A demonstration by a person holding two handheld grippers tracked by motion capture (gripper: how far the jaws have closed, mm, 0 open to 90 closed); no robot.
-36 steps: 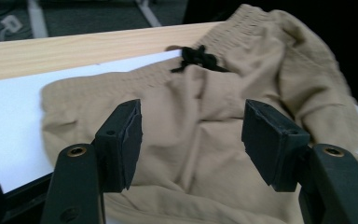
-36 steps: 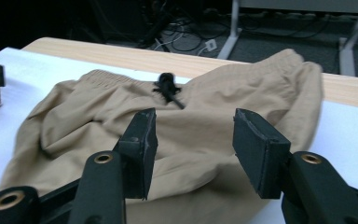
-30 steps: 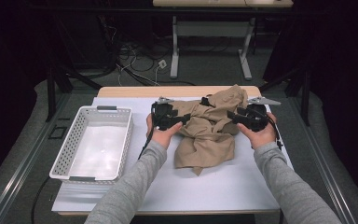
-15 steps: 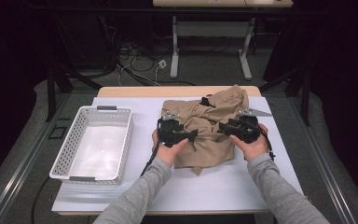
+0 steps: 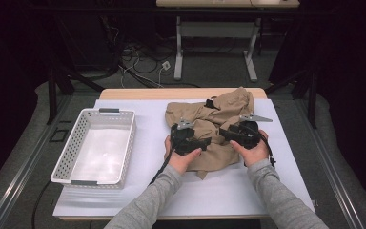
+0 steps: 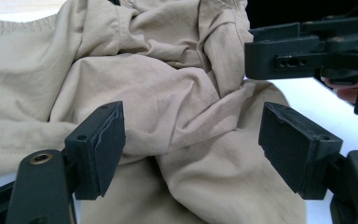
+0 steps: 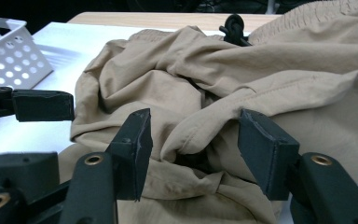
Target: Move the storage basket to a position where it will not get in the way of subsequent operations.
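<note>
Sitting crumpled mid-bench, just right of the white basket (image 5: 95, 148), is the tan garment (image 5: 214, 124). Left hand-held gripper (image 6: 191, 149) has just been opening, fabric between its jaws but not pinched. Right hand-held gripper (image 7: 191, 149) likewise gapes over a fold, gripping nothing.

Dark room – grey floor (image 5: 24, 143), tangled cables (image 5: 138, 62), white-legged desk (image 5: 178, 52) behind.

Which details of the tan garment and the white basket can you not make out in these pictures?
- Tan garment: its kind and full shape, high view; it lies crumpled, partly under the left claw and right claw.
- White basket: most of it, right gripper view; cut by the left edge.
- Garment's outer parts, left gripper view; cut by the edges.
</note>
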